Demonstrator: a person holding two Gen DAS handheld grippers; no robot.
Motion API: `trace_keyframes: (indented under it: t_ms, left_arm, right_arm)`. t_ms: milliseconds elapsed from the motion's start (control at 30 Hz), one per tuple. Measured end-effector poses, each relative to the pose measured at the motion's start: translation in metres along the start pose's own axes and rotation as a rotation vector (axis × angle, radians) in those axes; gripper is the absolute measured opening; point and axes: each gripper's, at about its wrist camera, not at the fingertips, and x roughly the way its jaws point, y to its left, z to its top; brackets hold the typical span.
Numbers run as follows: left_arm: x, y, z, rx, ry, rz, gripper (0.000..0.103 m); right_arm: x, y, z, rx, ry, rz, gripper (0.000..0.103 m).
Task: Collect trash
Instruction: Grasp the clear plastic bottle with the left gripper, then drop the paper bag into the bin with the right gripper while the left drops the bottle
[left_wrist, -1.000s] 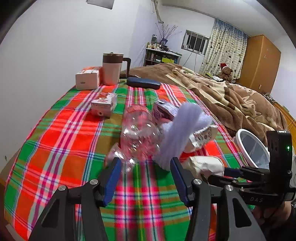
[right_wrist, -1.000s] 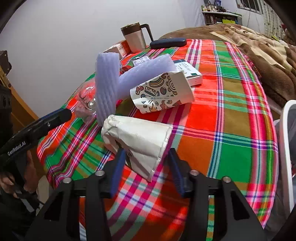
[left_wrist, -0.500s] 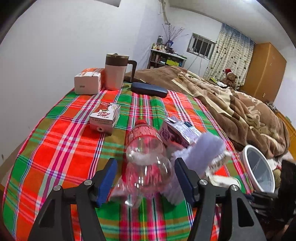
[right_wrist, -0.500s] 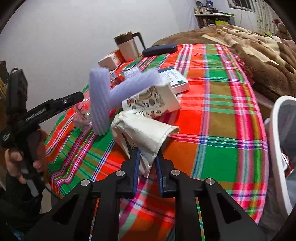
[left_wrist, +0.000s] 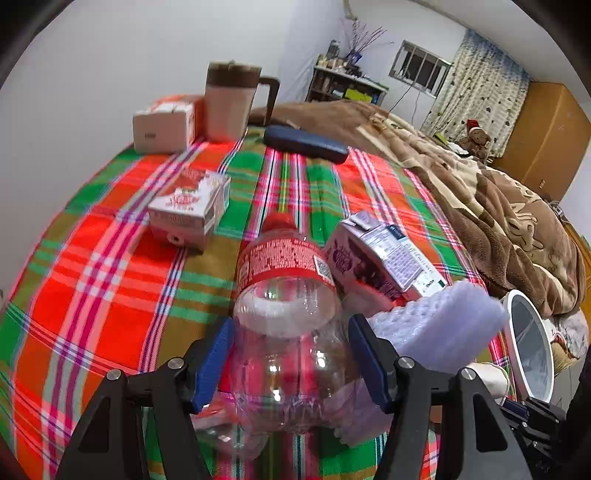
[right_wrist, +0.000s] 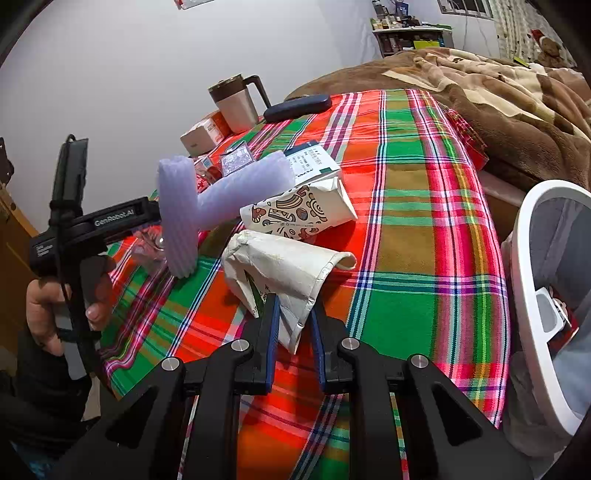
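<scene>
A clear plastic bottle with a red label lies on the plaid tablecloth. My left gripper is open and straddles the bottle's base, one blue pad on each side. In the right wrist view my right gripper is shut on the lower edge of a flattened white paper cup. A folded purple foam sleeve and a patterned paper cup lie just behind it. A purple drink carton rests right of the bottle, and a red-and-white carton lies farther back on the left.
A white-rimmed bin stands off the table's right edge. At the far end stand a lidded mug, a small box and a dark case. A brown blanket covers the bed to the right. A person's hand holds the left gripper.
My left gripper moved forward with its jaws wider, and the bottle now sits between the pads. My right gripper closed on the white paper cup.
</scene>
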Motion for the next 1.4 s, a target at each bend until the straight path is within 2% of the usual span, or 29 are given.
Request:
trace_keyframes:
  t_ms: [167,700,1133,1400]
  left_arm:
    - [0.005,0.006,-0.002,-0.024,0.017,-0.003,0.063]
    - [-0.052,-0.005,-0.024,0.017,-0.109,-0.059,0.061]
    - [-0.091,-0.034,-0.043,0.089,-0.164,-0.124,0.061]
    - [-0.097,-0.060,-0.049,0.148,-0.165,-0.177,0.061]
  right_arm:
    - [-0.003,-0.002,-0.001,0.003,-0.009,-0.003,0.017]
    - [-0.029,0.002,-0.005,-0.002,-0.074,-0.022,0.016]
    - [-0.051,-0.001,-0.005,0.005,-0.137,-0.043,0.013]
    - [-0.065,-0.010,-0.005,0.021,-0.177,-0.069,0.013]
